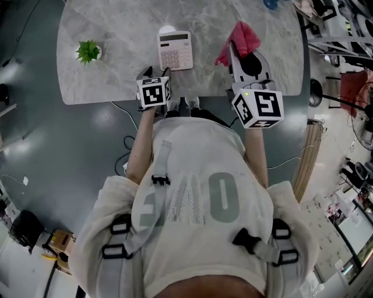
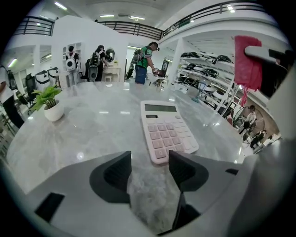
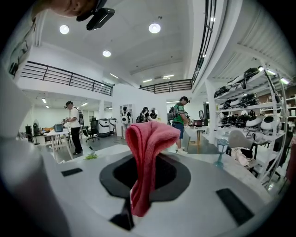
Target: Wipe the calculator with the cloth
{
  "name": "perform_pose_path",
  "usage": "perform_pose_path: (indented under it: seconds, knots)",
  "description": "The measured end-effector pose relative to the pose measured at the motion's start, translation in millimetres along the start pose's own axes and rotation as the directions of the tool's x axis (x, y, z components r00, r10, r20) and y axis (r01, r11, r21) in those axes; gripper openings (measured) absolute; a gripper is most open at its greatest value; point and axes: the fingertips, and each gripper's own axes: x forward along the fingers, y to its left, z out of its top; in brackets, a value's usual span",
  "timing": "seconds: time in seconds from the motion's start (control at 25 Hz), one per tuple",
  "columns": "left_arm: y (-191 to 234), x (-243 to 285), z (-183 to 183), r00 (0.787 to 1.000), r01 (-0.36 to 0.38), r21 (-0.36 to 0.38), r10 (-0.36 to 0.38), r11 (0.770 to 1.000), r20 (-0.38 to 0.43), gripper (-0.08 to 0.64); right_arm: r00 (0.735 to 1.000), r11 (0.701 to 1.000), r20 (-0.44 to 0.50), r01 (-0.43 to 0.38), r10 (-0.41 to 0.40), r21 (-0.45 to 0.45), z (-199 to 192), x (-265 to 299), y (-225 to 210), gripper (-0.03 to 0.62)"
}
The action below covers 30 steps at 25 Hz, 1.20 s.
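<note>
The pink calculator [image 1: 176,50] lies flat on the grey marble worktop [image 1: 116,64], keys up, display at the far end, close to the near edge. In the left gripper view its near right corner [image 2: 166,132] is covered by one jaw. In the head view a small white round thing [image 1: 167,29] peeks out behind its far end, and we cannot tell what it is.

The left gripper [image 1: 155,72] points down at the worktop just short of the calculator. Its jaws stand apart with only bare marble between them, the calculator a little right of the gap.

The right gripper [image 3: 145,173] is off to the right, apart from the calculator, its jaws clamped on the red cloth [image 3: 145,157]. The cloth loops up above the jaws and hangs in front of them, and the pinched part is hidden.

Bare marble lies left of the calculator as far as the small potted plant [image 1: 88,52], and more between the calculator and the cloth. A blue thing [image 1: 270,3] at the far edge is cut off.
</note>
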Motion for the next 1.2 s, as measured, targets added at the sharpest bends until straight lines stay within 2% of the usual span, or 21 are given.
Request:
perform_pose_path:
  seconds: [0.28, 0.56, 0.76, 0.88, 0.96, 1.04, 1.12, 1.2]
  knots:
    - [-1, 3, -1, 0.999, 0.047, -0.007, -0.047, 0.999, -0.015, 0.252, 1.0, 1.0, -0.013, 0.012, -0.012, 0.005, -4, -1, -2, 0.057]
    - [-3, 2, 0, 0.999, 0.044, 0.003, -0.044, 0.999, 0.002, 0.252, 1.0, 1.0, -0.017, -0.008, 0.008, -0.02, 0, 7, 1, 0.057]
    - [-4, 2, -1, 0.999, 0.045, 0.006, -0.045, 0.999, 0.0, 0.252, 0.999, 0.991, -0.02, -0.03, 0.027, -0.133, 12, 24, 4, 0.057]
    - [-2, 3, -1, 0.999, 0.046, 0.005, -0.046, 0.999, -0.009, 0.252, 0.998, 0.968, -0.038, -0.055, 0.047, -0.244, 20, 42, 8, 0.057]
    - [-1, 4, -1, 0.999, 0.047, 0.003, -0.047, 0.999, -0.02, 0.252, 0.995, 0.937, -0.077, -0.087, 0.064, -0.337, 20, 56, 12, 0.057]
    - [0, 4, -1, 0.998, 0.048, 0.002, -0.048, 0.999, -0.027, 0.252, 0.989, 0.88, -0.132, -0.124, 0.07, -0.458, 15, 70, 15, 0.057]
    - [0, 4, -1, 0.999, 0.046, 0.002, -0.046, 0.999, -0.027, 0.252, 0.98, 0.792, -0.188, -0.161, 0.06, -0.589, 6, 84, 19, 0.057]
    - [0, 3, 0, 0.999, 0.043, 0.003, -0.042, 0.999, -0.029, 0.252, 0.972, 0.688, -0.231, -0.195, 0.042, -0.699, -4, 97, 22, 0.057]
